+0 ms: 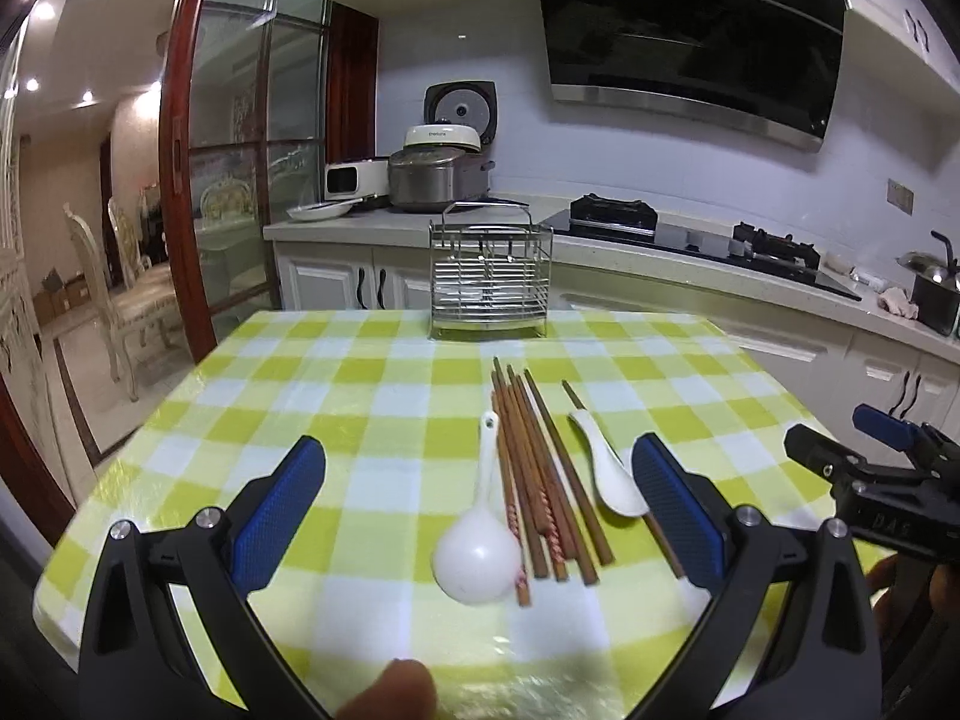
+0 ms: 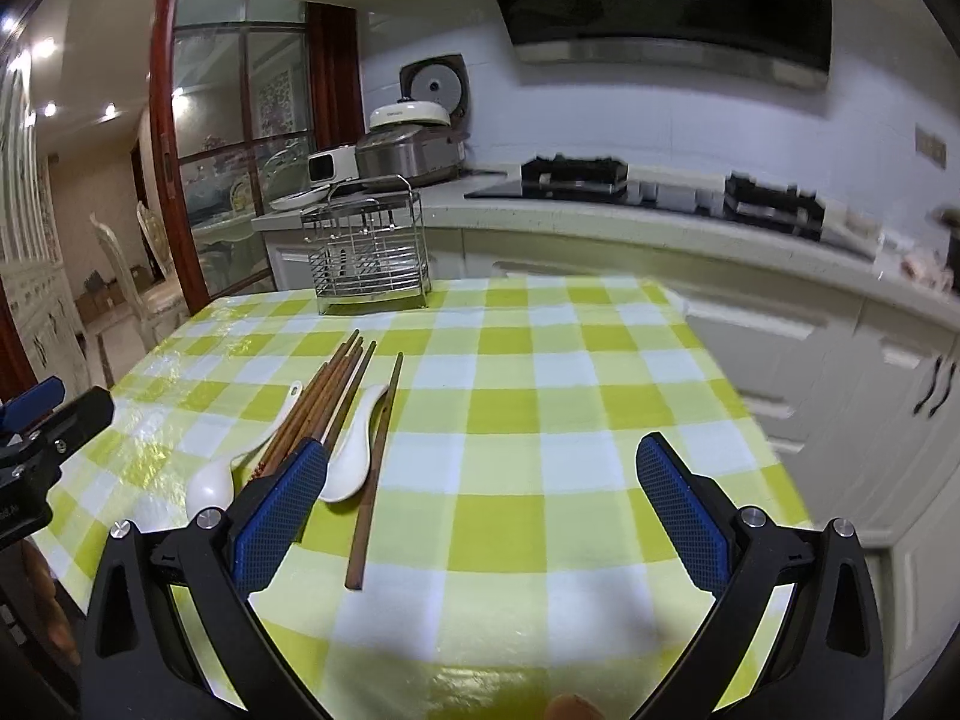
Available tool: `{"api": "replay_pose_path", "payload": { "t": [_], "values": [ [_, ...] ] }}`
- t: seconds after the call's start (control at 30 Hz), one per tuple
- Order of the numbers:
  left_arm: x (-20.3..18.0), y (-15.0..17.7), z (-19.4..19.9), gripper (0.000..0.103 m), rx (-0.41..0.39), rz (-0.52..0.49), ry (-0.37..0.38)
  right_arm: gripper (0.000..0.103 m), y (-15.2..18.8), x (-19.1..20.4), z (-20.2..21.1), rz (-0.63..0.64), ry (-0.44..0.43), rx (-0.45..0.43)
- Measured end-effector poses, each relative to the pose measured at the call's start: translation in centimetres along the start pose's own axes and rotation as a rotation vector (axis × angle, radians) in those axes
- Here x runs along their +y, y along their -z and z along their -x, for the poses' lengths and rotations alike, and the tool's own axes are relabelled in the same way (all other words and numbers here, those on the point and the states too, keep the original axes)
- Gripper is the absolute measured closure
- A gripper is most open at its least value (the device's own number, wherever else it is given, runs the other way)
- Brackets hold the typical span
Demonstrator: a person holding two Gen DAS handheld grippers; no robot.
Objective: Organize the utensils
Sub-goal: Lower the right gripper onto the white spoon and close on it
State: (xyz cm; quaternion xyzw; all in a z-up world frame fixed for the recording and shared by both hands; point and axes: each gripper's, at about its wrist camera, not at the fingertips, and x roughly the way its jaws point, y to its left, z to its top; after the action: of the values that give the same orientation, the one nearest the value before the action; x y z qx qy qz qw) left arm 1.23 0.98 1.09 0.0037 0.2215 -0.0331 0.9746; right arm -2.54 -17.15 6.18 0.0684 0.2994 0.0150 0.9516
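Note:
Several brown chopsticks (image 1: pixel 534 468) lie bundled on the green-checked table (image 1: pixel 360 384), between a large white spoon (image 1: pixel 480 534) and a smaller white spoon (image 1: pixel 606 468). A wire utensil rack (image 1: pixel 489 276) stands at the table's far edge. My left gripper (image 1: pixel 480 468) is open and empty, hovering over the utensils. My right gripper (image 2: pixel 480 468) is open and empty, to the right of the chopsticks (image 2: pixel 330 396), the smaller spoon (image 2: pixel 354 456), the large spoon (image 2: pixel 222 474) and one separate chopstick (image 2: pixel 375 474). The rack (image 2: pixel 369 252) stands far left. The right gripper also shows at the left wrist view's right edge (image 1: pixel 840 462).
A kitchen counter (image 1: pixel 630 246) with a gas stove (image 1: pixel 690 228) and rice cookers (image 1: pixel 432 174) runs behind the table. White cabinets (image 2: pixel 840 372) stand close to the table's right side. A doorway to a dining room (image 1: pixel 108 276) is at left.

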Motion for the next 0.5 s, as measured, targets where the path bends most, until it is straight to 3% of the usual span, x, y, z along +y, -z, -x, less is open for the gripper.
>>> {"api": "replay_pose_path", "payload": {
  "t": [0.1, 0.2, 0.27, 0.5],
  "values": [
    [0.9, -0.7, -1.6, 0.004, 0.044, 0.016, -0.005, 0.006, -0.8, 0.2, -1.8, 0.022, 0.01, 0.025],
    [1.9, -0.9, -3.9, 0.004, 0.086, 0.033, 0.015, 0.006, -1.8, 1.0, -5.3, 0.043, -0.026, 0.141],
    [2.4, -1.4, -5.3, 0.004, 0.091, 0.044, 0.025, 0.006, -2.4, 1.5, -6.5, 0.057, -0.012, 0.151],
    [3.3, -2.3, -9.4, 0.004, 0.166, 0.031, 0.045, 0.006, -3.3, 2.2, -11.3, -0.01, -0.058, 0.253]
  ]
}}
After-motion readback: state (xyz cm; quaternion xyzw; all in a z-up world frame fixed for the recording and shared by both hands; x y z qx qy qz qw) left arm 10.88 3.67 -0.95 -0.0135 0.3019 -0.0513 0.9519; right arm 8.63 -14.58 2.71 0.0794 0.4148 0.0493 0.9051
